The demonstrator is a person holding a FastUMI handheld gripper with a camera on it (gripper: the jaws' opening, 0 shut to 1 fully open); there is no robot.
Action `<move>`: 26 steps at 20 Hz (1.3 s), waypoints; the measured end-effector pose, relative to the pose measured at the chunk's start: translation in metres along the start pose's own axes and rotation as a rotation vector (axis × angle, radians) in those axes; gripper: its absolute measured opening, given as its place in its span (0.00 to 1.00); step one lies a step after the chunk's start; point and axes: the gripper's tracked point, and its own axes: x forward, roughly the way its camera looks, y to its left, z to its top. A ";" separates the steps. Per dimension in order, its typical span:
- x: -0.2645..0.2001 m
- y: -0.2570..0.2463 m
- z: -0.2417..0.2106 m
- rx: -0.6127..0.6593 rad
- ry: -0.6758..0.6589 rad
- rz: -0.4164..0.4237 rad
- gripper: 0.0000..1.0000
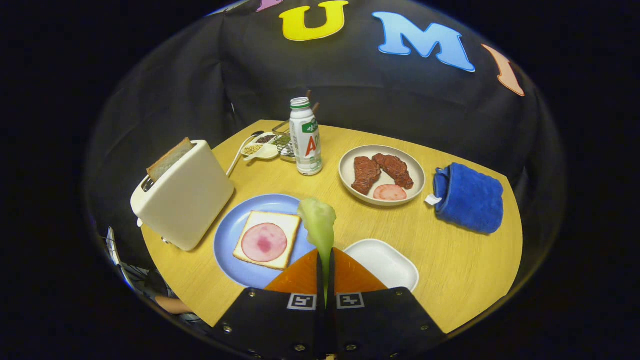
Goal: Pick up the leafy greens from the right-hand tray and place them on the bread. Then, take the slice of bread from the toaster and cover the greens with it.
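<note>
Your fingers (pixel 325 280) are pinched together on the greens (pixel 319 225), held up just right of the bread (pixel 267 239) on the blue plate (pixel 227 235). Such a thin pinch could let them slip onto the desk (pixel 450 260) short of the bread.

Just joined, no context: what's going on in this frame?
A person's handheld gripper is shut on the leafy greens, which stick up between its fingers. The white tray just right of the fingers has nothing in it. Just ahead lies the blue plate carrying the bread, topped with a ham slice; no greens on it yet. A second bread slice stands in the toaster.
</note>
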 end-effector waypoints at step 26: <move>0.090 0.096 0.011 -0.100 0.058 0.056 0.15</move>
